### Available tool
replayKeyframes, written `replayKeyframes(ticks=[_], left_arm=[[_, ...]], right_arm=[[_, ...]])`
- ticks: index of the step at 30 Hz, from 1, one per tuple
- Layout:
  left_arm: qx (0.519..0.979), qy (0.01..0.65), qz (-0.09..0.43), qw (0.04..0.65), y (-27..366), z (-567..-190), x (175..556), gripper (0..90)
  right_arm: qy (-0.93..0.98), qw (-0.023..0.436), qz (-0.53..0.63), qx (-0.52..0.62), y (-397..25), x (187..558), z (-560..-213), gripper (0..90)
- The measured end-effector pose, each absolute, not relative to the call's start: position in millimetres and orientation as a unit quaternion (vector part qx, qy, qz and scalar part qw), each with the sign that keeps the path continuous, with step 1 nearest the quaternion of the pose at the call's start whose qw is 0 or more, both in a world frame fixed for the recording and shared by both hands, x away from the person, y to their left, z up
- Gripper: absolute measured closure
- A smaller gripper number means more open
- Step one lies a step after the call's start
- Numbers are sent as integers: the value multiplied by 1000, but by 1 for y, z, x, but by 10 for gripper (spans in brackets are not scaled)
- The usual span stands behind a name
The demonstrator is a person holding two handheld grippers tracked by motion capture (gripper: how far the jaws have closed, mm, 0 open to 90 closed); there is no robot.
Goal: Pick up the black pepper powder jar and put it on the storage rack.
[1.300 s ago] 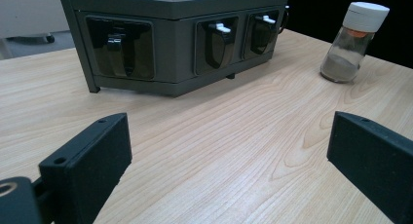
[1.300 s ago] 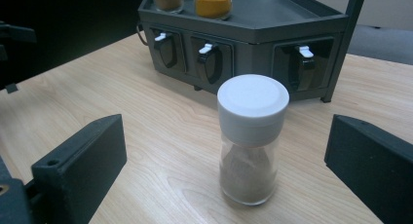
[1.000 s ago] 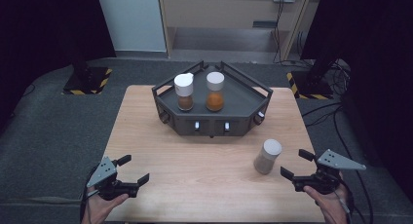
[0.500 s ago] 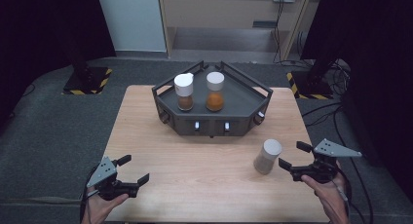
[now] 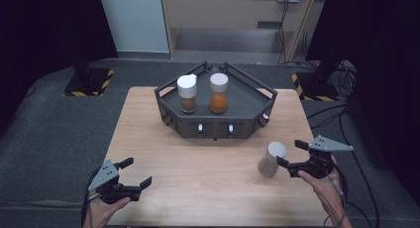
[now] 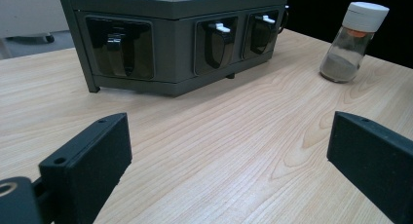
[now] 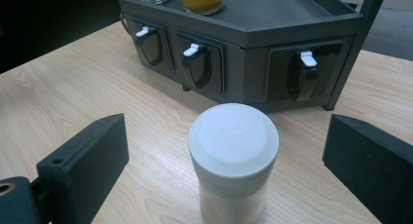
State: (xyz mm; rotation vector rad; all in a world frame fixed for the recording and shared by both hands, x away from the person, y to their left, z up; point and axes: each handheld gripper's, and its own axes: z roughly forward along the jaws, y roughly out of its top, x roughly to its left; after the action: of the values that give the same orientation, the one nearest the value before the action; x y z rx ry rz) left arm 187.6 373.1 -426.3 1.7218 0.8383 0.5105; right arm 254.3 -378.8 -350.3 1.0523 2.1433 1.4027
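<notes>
Right gripper has closed in on the white-capped glass spice jar standing on the wooden worktop; fingers apart, flanking it, ready to grasp. Left gripper idle, fingers apart.

Grey rack, two spice jars, table

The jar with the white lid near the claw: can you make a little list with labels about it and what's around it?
jar: white-lidded jar standing upright on the wooden table, apart from the rack
right claw: open, jaws either side of the jar, not touching it
left claw: open, holding nothing
rack: grey rack with two jars on top, one brown, one orange
</notes>
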Motion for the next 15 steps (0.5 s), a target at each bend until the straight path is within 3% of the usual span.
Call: replayKeyframes(ticks=[15], left_arm=[[727, 354, 215, 548, 373, -426, 187, 14]], right_arm=[[775, 181, 476, 374, -365, 274, -357, 41]])
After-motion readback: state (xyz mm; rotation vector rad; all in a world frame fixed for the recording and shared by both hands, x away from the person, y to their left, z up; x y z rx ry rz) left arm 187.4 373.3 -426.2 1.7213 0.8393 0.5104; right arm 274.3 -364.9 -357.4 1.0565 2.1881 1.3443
